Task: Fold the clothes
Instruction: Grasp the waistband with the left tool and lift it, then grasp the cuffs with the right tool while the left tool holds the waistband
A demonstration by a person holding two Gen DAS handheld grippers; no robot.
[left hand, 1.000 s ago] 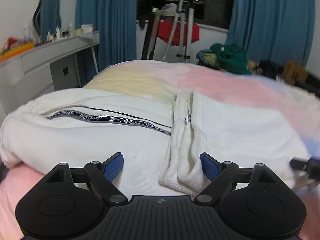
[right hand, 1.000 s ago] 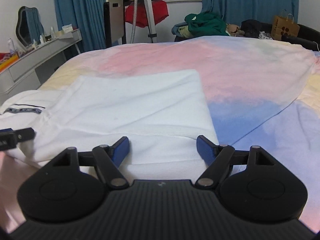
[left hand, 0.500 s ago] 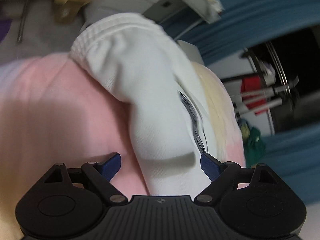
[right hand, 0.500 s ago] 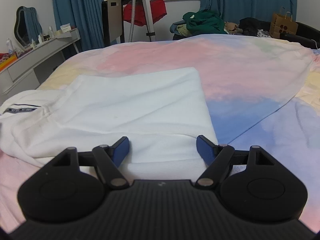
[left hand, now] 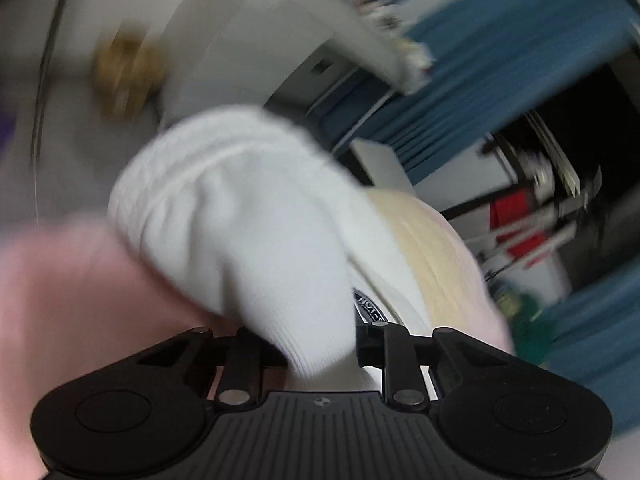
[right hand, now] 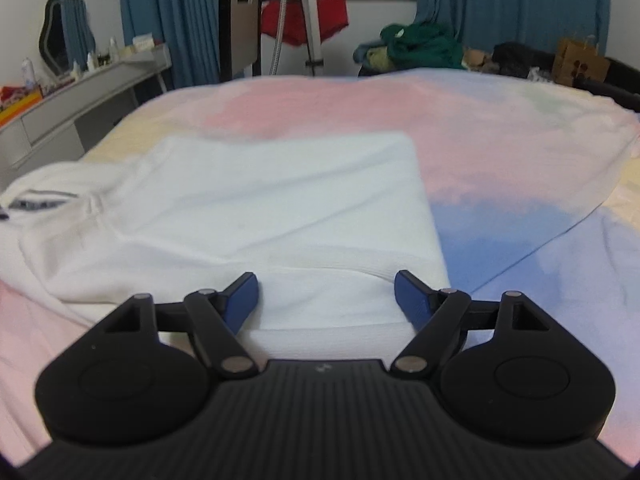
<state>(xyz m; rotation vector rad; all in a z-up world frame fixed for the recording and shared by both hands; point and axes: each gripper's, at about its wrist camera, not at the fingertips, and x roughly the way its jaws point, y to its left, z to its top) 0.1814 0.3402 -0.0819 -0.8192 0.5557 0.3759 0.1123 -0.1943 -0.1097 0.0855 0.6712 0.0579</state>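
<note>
Your left gripper (left hand: 320, 354) is closing on the white sleeve (left hand: 248, 236) at centre frame, while your right gripper (right hand: 326, 300) hangs spread over the white garment (right hand: 256, 220) at lower centre.

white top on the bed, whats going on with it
A person is folding a white sweatshirt on a pastel bedspread, holding a tool in each hand. The left tool is closing on a sleeve near its ribbed cuff, with the fabric between its jaws. The right tool is open over the sweatshirt's ribbed hem, gripping nothing. The body lies fairly flat; the sleeve has yet to be folded in.
</note>
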